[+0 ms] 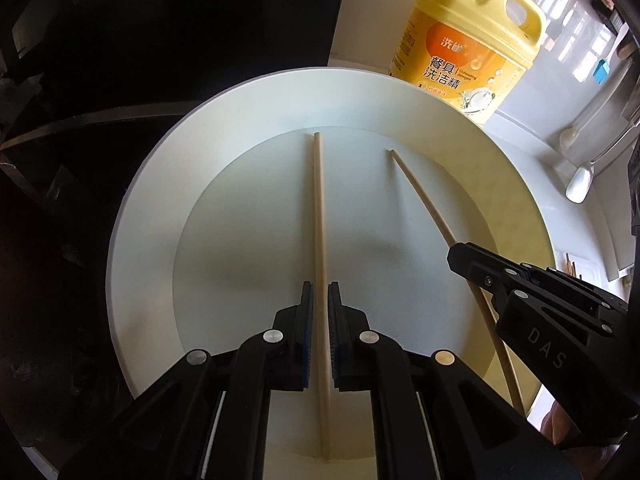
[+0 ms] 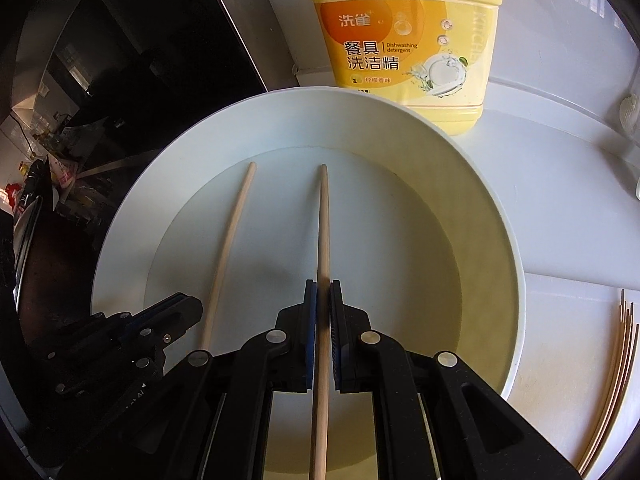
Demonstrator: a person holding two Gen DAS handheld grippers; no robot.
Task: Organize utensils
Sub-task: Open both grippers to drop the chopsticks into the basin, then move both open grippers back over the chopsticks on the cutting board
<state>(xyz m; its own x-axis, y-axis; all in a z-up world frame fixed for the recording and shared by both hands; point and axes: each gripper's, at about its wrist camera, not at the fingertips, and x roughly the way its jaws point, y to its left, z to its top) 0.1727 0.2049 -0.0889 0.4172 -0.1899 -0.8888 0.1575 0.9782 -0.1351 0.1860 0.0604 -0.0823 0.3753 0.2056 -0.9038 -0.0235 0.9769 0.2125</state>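
Observation:
A large white plate [image 1: 152, 208] lies on a white counter. Each gripper holds one wooden chopstick over it. My left gripper [image 1: 320, 292] is shut on the left chopstick [image 1: 319, 208], which points toward the plate's far rim. My right gripper [image 2: 323, 292] is shut on the right chopstick [image 2: 323, 220]. In the left wrist view the right gripper [image 1: 464, 258] comes in from the right with its chopstick [image 1: 420, 192]. In the right wrist view the left gripper [image 2: 188, 308] and its chopstick [image 2: 230, 240] sit at the left, over the plate [image 2: 500, 240].
A yellow dishwashing detergent bottle [image 1: 472, 48] stands just behind the plate, also in the right wrist view [image 2: 408, 40]. Several more chopsticks [image 2: 616, 380] lie on the counter to the right. White spoons [image 1: 580, 184] lie far right. A dark stove area [image 1: 120, 40] is at left.

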